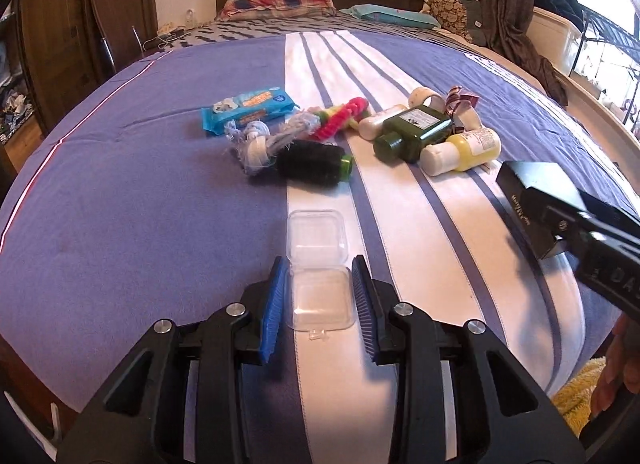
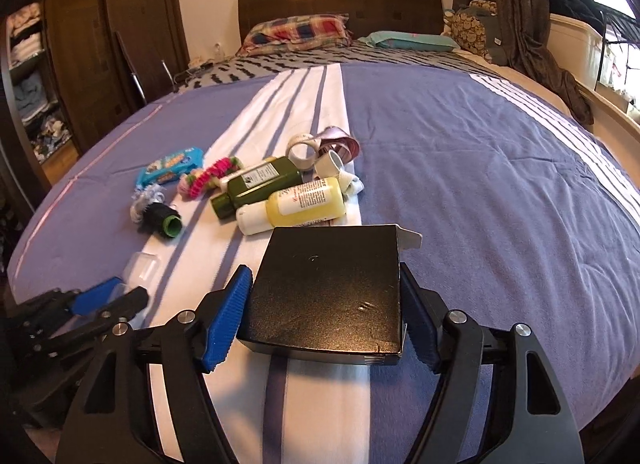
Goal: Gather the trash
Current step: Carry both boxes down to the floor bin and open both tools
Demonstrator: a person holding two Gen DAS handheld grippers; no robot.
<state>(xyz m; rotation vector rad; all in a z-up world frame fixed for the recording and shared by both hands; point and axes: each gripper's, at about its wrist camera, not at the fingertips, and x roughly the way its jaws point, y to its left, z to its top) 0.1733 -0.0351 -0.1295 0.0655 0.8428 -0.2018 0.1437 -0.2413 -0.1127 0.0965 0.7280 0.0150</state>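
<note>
Gripping a flat black box [image 2: 326, 296] by its 2 sides, the right tongs [image 2: 326, 314] hold it clear of the bed [image 2: 480, 184]. The left tongs [image 1: 320, 304] straddle a clear plastic case [image 1: 318, 268], apparently not yet squeezing; bottles [image 1: 412, 136] lie ahead.

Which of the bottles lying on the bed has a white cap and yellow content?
The yellow bottle, nearest the black box in the right gripper. The dark green bottle beside it has a green cap.
</note>
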